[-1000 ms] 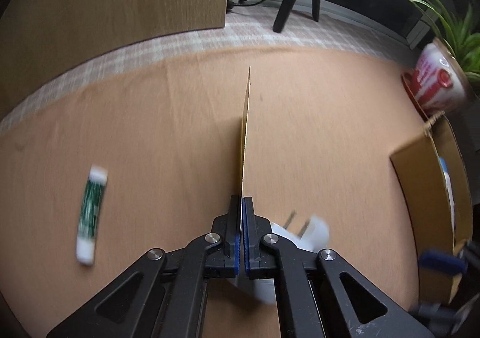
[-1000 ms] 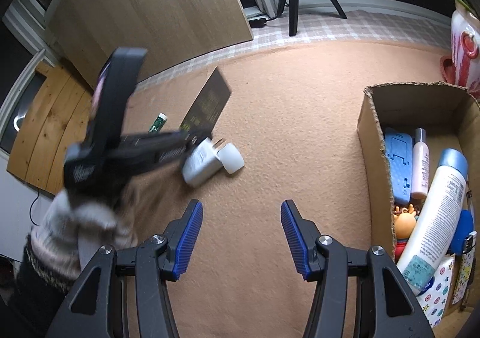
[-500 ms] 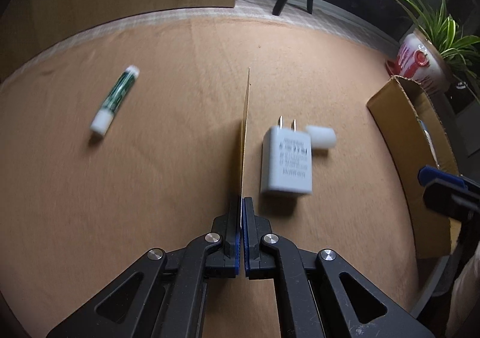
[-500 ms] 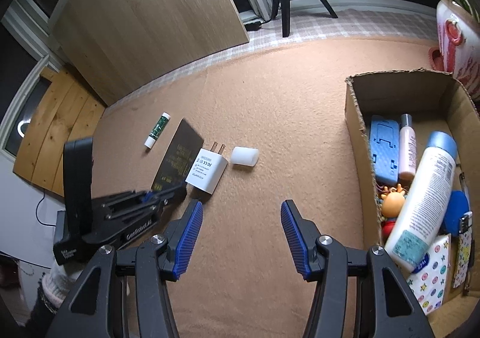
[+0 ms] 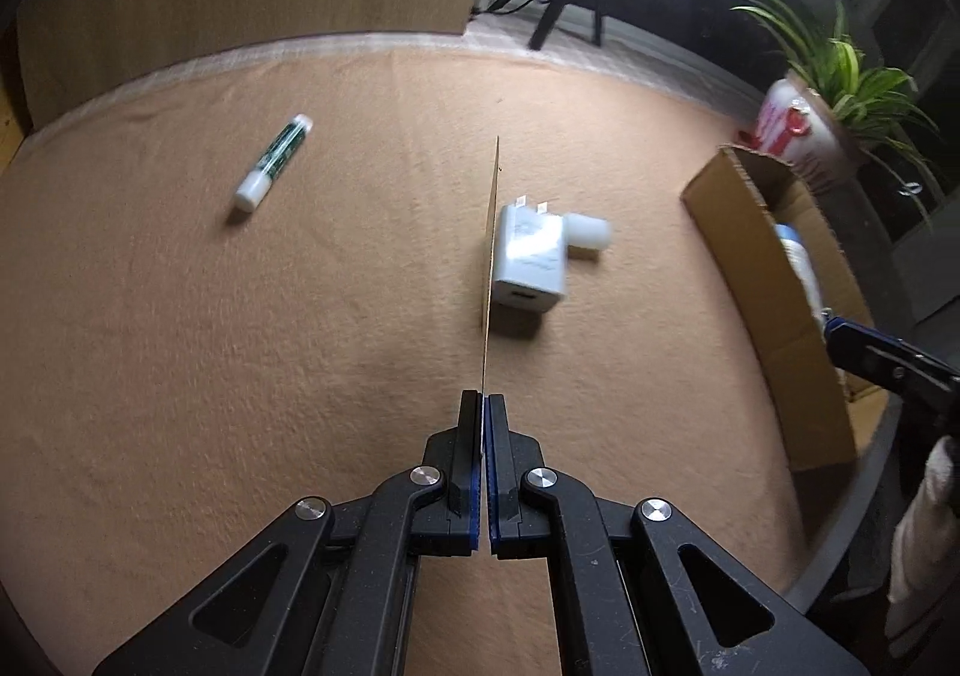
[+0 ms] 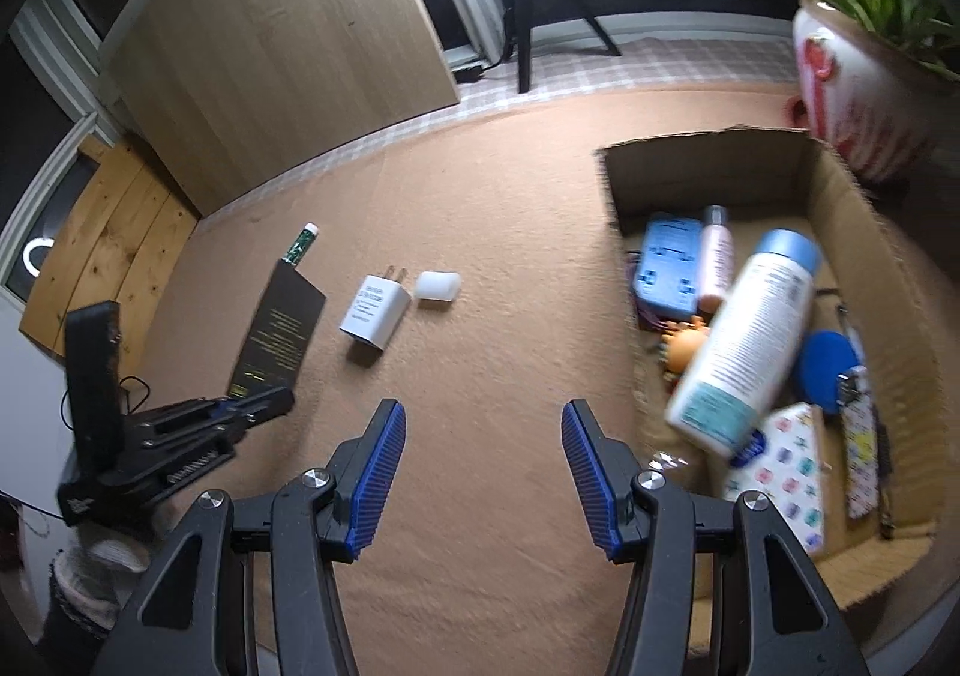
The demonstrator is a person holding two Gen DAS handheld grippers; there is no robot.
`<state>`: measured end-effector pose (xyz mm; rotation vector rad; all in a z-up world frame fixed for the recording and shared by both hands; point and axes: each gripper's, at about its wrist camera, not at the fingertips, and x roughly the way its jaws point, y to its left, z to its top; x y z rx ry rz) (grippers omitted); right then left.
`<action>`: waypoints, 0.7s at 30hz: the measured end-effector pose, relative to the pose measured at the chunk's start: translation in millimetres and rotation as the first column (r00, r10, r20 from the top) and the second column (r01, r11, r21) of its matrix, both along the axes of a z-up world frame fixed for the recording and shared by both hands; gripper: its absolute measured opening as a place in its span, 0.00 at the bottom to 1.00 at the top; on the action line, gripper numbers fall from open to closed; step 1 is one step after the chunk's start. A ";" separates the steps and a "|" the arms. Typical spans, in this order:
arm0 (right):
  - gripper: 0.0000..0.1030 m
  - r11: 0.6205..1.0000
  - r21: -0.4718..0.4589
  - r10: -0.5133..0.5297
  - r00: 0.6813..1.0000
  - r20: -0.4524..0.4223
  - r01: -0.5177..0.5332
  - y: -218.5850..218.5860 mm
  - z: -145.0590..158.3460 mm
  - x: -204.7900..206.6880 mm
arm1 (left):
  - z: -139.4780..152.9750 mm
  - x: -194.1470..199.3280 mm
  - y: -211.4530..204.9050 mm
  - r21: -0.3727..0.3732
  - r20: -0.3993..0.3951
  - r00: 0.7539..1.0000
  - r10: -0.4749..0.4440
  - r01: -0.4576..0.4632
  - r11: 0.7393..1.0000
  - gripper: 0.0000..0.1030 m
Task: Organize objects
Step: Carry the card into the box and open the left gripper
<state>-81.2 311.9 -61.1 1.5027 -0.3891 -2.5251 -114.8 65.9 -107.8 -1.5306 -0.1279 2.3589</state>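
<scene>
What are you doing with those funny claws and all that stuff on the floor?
A person is tidying things into a cardboard box. The left claw is shut on a thin dark card, holding it above the tan carpet. The right claw is open and empty. A white charger, a small white cap and a green tube lie on the carpet.

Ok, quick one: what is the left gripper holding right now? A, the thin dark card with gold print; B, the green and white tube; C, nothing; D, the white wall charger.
A: the left gripper is shut on the thin dark card with gold print, while the white wall charger and the green and white tube lie loose on the tan carpet.
</scene>
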 end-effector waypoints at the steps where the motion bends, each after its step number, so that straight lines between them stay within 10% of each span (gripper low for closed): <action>1: 0.49 1.000 0.003 -0.012 1.000 -0.002 0.012 4.6 1.4 3.2 | 5.2 1.9 3.7 -0.002 -0.010 1.000 -0.011 0.011 1.000 0.00; 21: 0.49 0.958 0.060 -0.280 0.960 -0.014 0.280 108.9 12.2 77.5 | 61.0 -7.5 187.2 0.024 -0.124 0.925 -0.359 0.365 0.931 0.00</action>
